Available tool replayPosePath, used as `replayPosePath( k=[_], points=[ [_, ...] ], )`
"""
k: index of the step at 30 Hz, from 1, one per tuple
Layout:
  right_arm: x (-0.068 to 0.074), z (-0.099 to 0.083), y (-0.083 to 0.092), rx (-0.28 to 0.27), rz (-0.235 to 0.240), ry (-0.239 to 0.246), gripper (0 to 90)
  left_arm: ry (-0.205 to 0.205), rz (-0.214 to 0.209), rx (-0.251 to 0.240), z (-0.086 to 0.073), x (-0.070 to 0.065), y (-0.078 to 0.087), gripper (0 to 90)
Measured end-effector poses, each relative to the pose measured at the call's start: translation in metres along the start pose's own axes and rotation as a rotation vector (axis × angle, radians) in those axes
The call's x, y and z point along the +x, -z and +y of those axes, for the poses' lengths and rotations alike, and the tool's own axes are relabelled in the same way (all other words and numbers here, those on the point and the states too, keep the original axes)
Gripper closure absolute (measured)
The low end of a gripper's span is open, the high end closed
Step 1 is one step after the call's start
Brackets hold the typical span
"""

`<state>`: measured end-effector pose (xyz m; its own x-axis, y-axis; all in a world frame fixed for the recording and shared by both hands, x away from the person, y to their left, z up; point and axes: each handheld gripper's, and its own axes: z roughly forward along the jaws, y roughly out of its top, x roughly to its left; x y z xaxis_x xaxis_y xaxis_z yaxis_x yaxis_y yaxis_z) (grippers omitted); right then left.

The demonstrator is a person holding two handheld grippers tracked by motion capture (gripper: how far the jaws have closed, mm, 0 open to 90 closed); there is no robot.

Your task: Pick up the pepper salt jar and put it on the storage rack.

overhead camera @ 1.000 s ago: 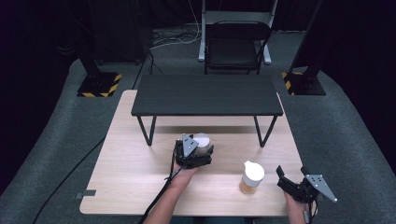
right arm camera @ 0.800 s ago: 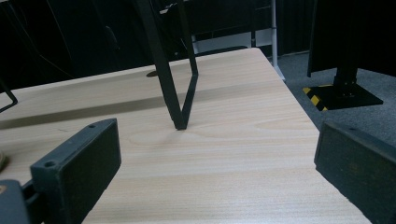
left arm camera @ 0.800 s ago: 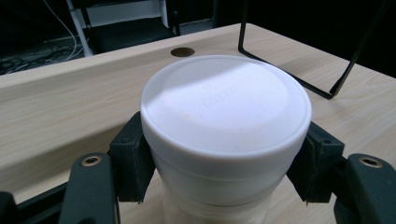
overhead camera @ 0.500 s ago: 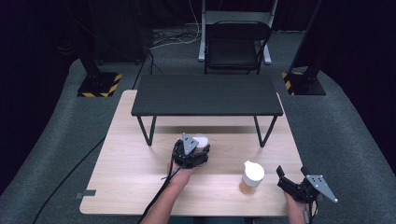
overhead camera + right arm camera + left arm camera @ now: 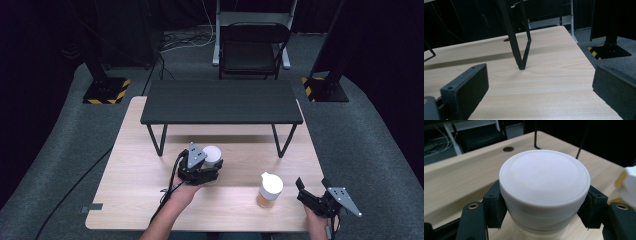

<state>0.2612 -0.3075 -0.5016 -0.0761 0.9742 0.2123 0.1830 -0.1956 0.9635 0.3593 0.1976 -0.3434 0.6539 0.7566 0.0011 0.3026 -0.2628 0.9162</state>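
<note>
1. High view, leftmost: the left tool (image 5: 200, 167) sits near the middle of the table (image 5: 130, 170), its jaws closed on a white-lidded jar (image 5: 212, 155) just ahead of the grey plate.
2. Left gripper view: the jar (image 5: 544, 187) is between this tool's jaws, one pad touching each side just under the lid rim. The lid hides the jar's base, so I cannot be sure it rests on the table, though it looks set down or very near it.
3. To do this hold well, I judge the squeeze should stay even on both sides, low enough that the lid does not pop off, and any lift should go straight up so the jar stays upright.
4. To the right of the left tool, and just to the left of the right tool (image 5: 312, 197), a bottle (image 5: 270, 190) with a white cap and amber contents stands untouched.
5. The right tool hovers near the table's right front corner, jaws wide apart and empty; ahead of them stands one leg of the black shelf (image 5: 520, 37).
6. Count: two tools, one jar, one bottle, one black shelf, one table.
</note>
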Motion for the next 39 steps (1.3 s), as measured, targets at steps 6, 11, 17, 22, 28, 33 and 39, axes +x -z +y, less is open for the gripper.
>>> replayPosePath(
  k=[6, 11, 17, 22, 28, 33, 39],
  points=[
    [0.002, 0.000, 0.000, 0.000, -0.005, 0.006, 0.0, -0.006, -0.059, -0.046, 0.015, 0.006, 0.017, 33.7],
    [0.002, 0.000, 0.000, 0.000, -0.006, 0.003, 0.0, -0.021, -0.066, -0.067, 0.030, 0.004, 0.029, 33.7],
    [0.001, 0.000, 0.000, 0.001, -0.006, 0.001, 0.0, -0.017, -0.054, -0.085, 0.038, 0.002, 0.038, 33.7],
    [0.001, -0.001, 0.000, -0.004, -0.010, -0.010, 0.0, -0.001, -0.047, -0.093, 0.042, 0.004, 0.041, 33.7],
    [0.000, -0.001, 0.001, -0.008, -0.007, -0.019, 0.0, 0.001, -0.028, -0.105, 0.053, 0.007, 0.044, 33.7],
    [-0.001, -0.001, 0.001, -0.008, -0.005, -0.021, 0.0, 0.001, -0.011, -0.114, 0.064, 0.007, 0.044, 33.7],
    [-0.003, -0.001, 0.001, -0.008, 0.011, -0.023, 0.0, -0.004, 0.011, -0.116, 0.079, 0.007, 0.042, 33.7]
  ],
)
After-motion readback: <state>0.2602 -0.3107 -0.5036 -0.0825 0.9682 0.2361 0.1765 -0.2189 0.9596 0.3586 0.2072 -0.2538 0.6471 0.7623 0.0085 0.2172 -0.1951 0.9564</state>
